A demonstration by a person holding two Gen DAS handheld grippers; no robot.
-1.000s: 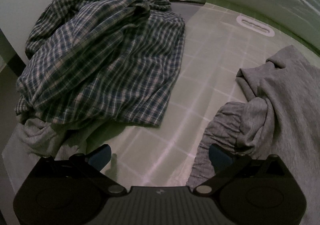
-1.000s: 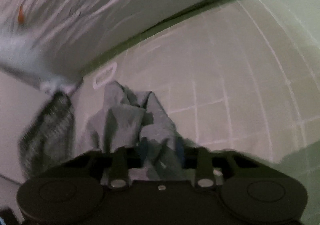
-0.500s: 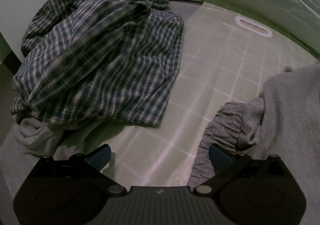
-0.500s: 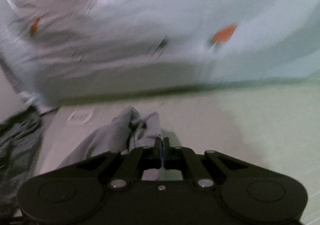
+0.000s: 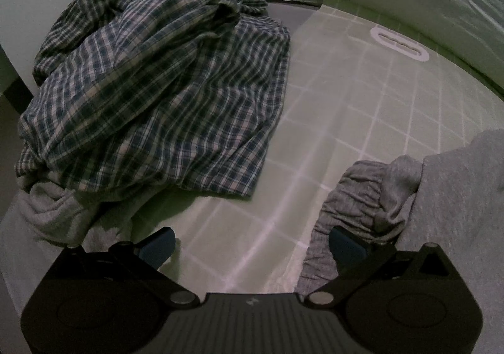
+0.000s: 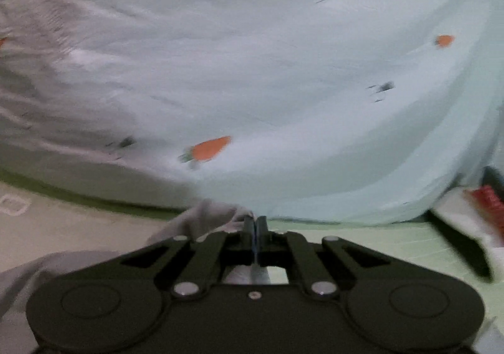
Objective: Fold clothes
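- Since a second ago, the right gripper has closed and swung up to face the pale bedding, and the grey garment has spread wider across the right of the left wrist view, covering more grid.
- Far left in the left wrist view, a light grey cloth lies crumpled under the plaid shirt, which sits bunched on the green gridded surface.
- Faint printed writing shows on white fabric at the top edge, too small to read; a small circled mark on the bedding at upper right is also unreadable.
- The left gripper has its jaws wide apart, holding nothing; its blue right pad sits against the gathered waistband of the grey garment.
- A white oval slot lies on the surface far right.
- In the blurred right wrist view, the right gripper's jaws are pressed together, clamped on a fold of the grey garment, which trails down to the left.
- Orange carrot prints dot the bedding.
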